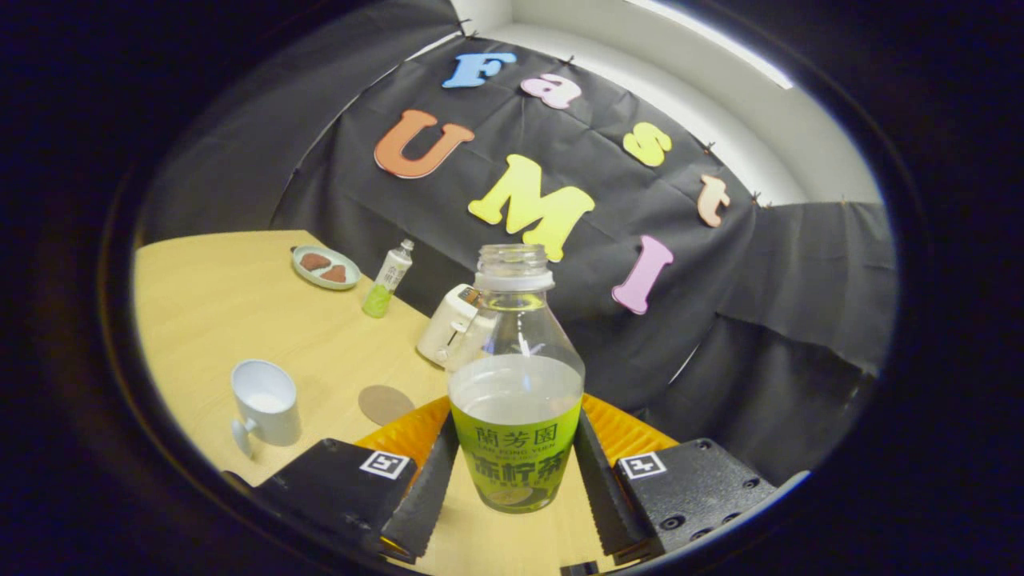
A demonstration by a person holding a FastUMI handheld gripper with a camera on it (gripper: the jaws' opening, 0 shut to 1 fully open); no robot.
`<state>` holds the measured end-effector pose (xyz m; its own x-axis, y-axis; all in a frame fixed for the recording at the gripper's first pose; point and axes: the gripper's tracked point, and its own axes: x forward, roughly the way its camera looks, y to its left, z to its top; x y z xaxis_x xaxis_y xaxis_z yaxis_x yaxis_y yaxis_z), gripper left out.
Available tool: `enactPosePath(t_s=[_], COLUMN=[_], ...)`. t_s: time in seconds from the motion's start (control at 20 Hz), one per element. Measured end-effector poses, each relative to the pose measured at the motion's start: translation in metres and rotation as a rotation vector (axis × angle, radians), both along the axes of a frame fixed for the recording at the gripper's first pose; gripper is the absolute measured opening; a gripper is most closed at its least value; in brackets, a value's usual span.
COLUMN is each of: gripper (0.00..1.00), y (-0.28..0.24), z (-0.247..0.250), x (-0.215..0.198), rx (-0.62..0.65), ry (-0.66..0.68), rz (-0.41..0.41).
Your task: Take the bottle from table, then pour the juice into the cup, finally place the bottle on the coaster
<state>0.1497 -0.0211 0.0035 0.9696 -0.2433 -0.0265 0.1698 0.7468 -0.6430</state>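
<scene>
The gripper clamps one uncapped juice bottle between both fingers. On the table: one cup, one round coaster, one toaster half-hidden behind the bottle, one small bottle, one plate.

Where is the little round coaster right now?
In the gripper view, the coaster lies flat on the table, between the white cup and the held bottle.

Tongs tilted, both fingers pressed against the bottle, clamped
</scene>
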Motion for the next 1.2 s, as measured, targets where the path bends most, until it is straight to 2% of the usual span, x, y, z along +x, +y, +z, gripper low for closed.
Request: enactPosePath(t_s=[0.3,0.5,0.7,0.95,1.2], gripper=[0.81,0.8,0.81,0.81,0.81], y=[0.009,0.017,0.021,0.036,0.041], z=[0.004,0.0,-0.005,-0.017,-0.016], x=[0.011,0.013,0.017,0.02,0.025], rx=[-0.287,-0.382,-0.521,-0.693,-0.798], ry=[0.009,0.016,0.016,-0.015,-0.055], rz=[-0.043,-0.042,-0.074,-0.076,-0.099])
